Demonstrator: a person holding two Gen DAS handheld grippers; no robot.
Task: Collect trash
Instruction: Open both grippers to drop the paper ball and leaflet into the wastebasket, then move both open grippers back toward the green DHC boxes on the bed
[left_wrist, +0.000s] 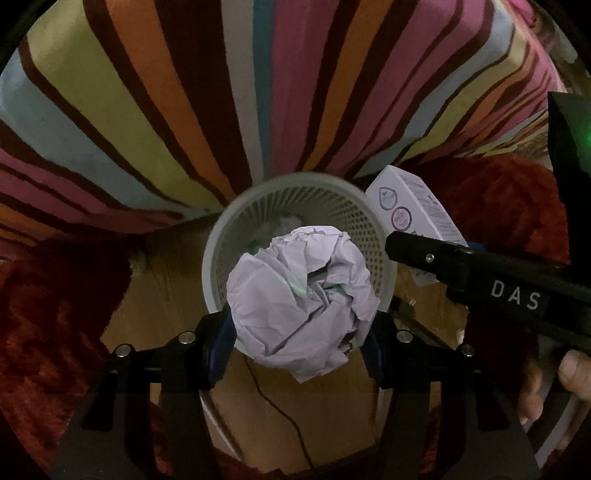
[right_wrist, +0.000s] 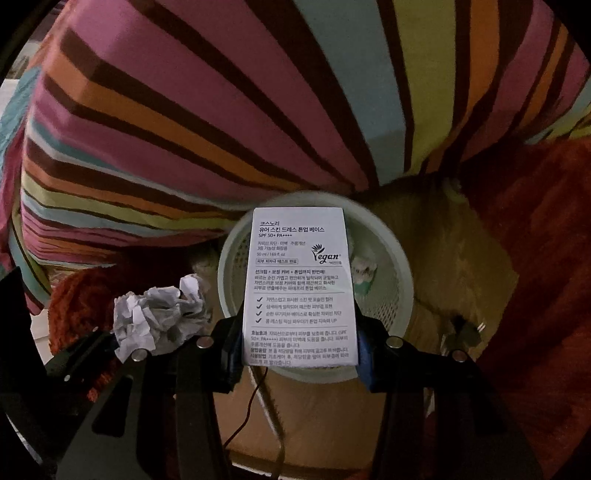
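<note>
My left gripper (left_wrist: 301, 341) is shut on a crumpled ball of white paper (left_wrist: 303, 299) and holds it just above the near rim of a pale green perforated waste basket (left_wrist: 364, 236). My right gripper (right_wrist: 299, 350) is shut on a white cosmetics box (right_wrist: 301, 288) with printed text, held upright over the same basket (right_wrist: 397, 291). The box also shows in the left wrist view (left_wrist: 410, 210), at the basket's right rim, with the right gripper's black finger across it. The paper ball shows in the right wrist view (right_wrist: 159, 317), left of the basket. Some trash (right_wrist: 364, 275) lies inside the basket.
The basket stands on a wooden floor (left_wrist: 166, 295) against a bed draped in a striped multicoloured cover (left_wrist: 184, 110). A red shaggy rug (left_wrist: 48, 314) lies on both sides. A thin dark cable (left_wrist: 280, 410) runs across the floor below the grippers.
</note>
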